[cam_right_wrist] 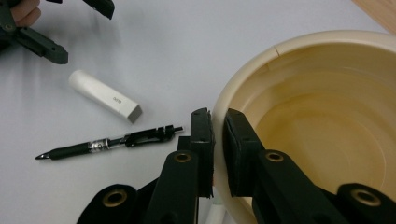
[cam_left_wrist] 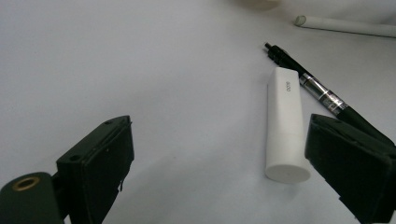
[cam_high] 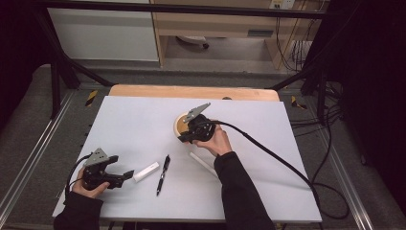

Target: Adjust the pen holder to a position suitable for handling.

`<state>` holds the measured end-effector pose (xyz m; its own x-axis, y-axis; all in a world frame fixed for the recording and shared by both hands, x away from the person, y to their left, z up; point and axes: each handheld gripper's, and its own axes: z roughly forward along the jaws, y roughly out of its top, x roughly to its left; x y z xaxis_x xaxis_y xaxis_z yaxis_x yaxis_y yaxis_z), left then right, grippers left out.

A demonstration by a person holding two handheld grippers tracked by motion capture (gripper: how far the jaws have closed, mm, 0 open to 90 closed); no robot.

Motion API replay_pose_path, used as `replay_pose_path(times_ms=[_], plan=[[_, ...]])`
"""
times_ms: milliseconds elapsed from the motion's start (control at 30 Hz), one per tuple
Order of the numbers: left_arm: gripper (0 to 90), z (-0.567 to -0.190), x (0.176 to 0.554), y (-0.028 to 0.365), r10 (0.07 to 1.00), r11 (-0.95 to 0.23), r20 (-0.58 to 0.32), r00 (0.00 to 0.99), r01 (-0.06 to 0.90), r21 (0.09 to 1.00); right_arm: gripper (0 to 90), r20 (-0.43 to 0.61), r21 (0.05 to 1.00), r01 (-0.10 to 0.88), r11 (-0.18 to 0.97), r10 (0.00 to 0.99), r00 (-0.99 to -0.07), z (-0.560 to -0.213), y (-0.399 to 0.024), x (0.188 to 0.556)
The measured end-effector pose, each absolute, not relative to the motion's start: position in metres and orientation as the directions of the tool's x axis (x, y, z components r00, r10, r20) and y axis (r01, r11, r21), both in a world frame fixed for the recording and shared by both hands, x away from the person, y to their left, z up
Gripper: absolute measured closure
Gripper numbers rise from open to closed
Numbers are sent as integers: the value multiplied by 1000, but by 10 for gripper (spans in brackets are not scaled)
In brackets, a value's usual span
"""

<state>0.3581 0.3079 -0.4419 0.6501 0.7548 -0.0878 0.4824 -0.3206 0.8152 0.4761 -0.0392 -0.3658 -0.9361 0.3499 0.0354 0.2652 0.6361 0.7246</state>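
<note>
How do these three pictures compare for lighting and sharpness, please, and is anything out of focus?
High view: bright white table, dark murky surroundings, soft overall. Left gripper view: the white tube and black pen are fairly sharp, the near jaws softer, with a dim shadow under the tube. Right gripper view: the cream bowl is evenly lit, without harsh glare; the right gripper looks slightly soft.

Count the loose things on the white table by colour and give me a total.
White: 2, the eraser stick and the thin tube
Black: 1, the pen
Cream: 1, the bowl
Total: 4
</note>
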Motion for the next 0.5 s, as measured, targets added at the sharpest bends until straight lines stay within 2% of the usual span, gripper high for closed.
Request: replay_pose_path(times_ms=[500], plan=[[82,-442,358,309,755,-320,-89,650,483,815,821,68,716,272,643,324,-944,-375,-38,478]])
